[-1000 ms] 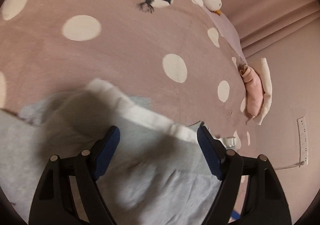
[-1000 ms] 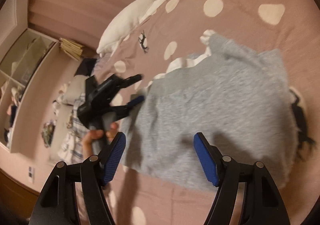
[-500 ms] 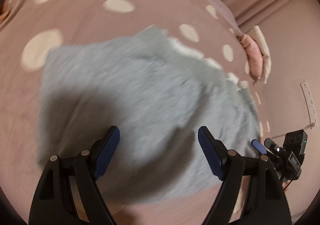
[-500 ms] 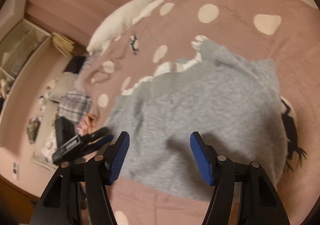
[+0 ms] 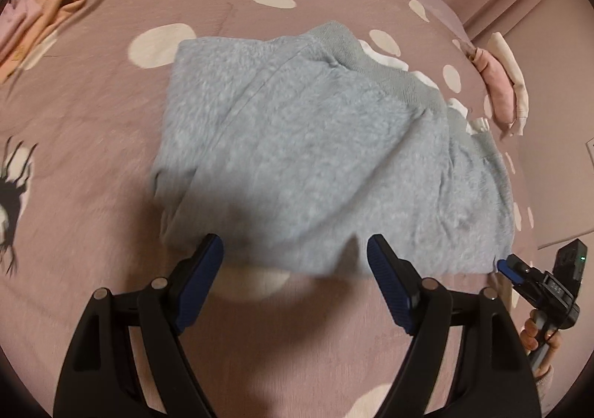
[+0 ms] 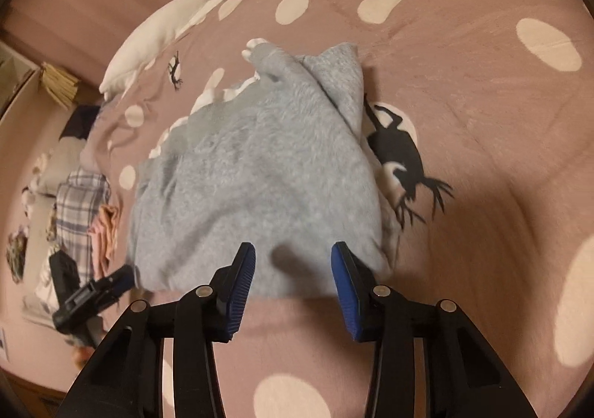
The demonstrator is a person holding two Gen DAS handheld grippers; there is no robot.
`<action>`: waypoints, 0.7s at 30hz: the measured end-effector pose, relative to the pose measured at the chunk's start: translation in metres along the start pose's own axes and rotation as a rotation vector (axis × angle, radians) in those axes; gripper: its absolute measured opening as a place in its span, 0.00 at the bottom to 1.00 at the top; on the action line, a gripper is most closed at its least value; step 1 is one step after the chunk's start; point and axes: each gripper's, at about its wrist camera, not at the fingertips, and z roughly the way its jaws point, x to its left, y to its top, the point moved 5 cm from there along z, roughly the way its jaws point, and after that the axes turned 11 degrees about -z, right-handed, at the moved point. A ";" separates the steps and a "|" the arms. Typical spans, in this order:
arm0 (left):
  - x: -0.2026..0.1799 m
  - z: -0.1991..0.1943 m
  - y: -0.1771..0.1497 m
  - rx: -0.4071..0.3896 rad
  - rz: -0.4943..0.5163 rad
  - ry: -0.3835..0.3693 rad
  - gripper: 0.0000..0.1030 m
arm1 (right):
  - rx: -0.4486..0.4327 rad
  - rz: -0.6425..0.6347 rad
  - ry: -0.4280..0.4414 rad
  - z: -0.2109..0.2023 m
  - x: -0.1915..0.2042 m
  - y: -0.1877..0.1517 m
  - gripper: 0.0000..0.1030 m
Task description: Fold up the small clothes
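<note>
We see the grey garment (image 5: 315, 154) lying folded on the bed (image 5: 92, 95), on a dusty-pink cover with cream dots and black bird prints. In the left wrist view its long axis runs from lower left to upper right across the frame, with the ribbed hem (image 5: 375, 61) at the far side and white fabric edging showing just beyond it. In the right wrist view the same garment (image 6: 260, 180) narrows away from us toward a bunched far end.

Our left tool (image 5: 295, 265) hangs just short of the near edge, jaws wide apart and holding nothing. Our right tool (image 6: 293, 269) sits at the near edge too, jaws apart with a narrower gap, nothing between them.

Only the left view shows the orange and pink clothes (image 5: 37, 24) at far left and the pink-and-cream bundle (image 5: 501, 91) at far right. Only the right view shows the whole plush goose (image 6: 178, 17), the plaid fabric (image 6: 80, 210) and the shelving at the left.
</note>
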 end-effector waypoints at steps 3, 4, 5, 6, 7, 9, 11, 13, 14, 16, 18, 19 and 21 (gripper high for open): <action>-0.001 -0.011 -0.008 -0.024 0.026 0.034 0.79 | 0.008 -0.038 -0.022 -0.006 0.010 -0.006 0.52; -0.002 -0.014 -0.012 -0.029 0.035 0.036 0.80 | 0.008 -0.052 -0.039 -0.008 0.013 -0.008 0.54; -0.003 -0.018 -0.015 -0.033 0.044 0.037 0.80 | 0.006 -0.069 -0.054 -0.011 0.018 -0.011 0.54; -0.005 -0.023 -0.019 -0.040 0.054 0.038 0.81 | 0.005 -0.084 -0.057 -0.013 0.021 -0.013 0.55; -0.006 -0.025 -0.021 -0.045 0.061 0.037 0.81 | 0.007 -0.096 -0.058 -0.014 0.025 -0.015 0.55; -0.010 -0.033 -0.026 -0.062 0.083 0.037 0.84 | 0.008 -0.115 -0.054 -0.017 0.033 -0.019 0.55; -0.015 -0.040 -0.030 -0.083 0.107 0.042 0.85 | 0.005 -0.133 -0.047 -0.018 0.042 -0.022 0.56; -0.018 -0.047 -0.034 -0.099 0.129 0.042 0.86 | 0.000 -0.153 -0.041 -0.020 0.051 -0.022 0.59; -0.019 -0.050 -0.035 -0.104 0.136 0.044 0.88 | -0.001 -0.161 -0.036 -0.019 0.055 -0.022 0.59; -0.021 -0.054 -0.036 -0.116 0.143 0.040 0.91 | -0.003 -0.182 -0.033 -0.019 0.065 -0.021 0.65; -0.021 -0.057 -0.036 -0.127 0.139 0.027 0.98 | -0.008 -0.209 -0.036 -0.018 0.074 -0.019 0.70; -0.021 -0.058 -0.036 -0.131 0.135 0.025 0.98 | -0.011 -0.225 -0.037 -0.017 0.081 -0.018 0.71; -0.021 -0.061 -0.036 -0.146 0.122 0.011 0.99 | -0.010 -0.244 -0.037 -0.016 0.088 -0.017 0.72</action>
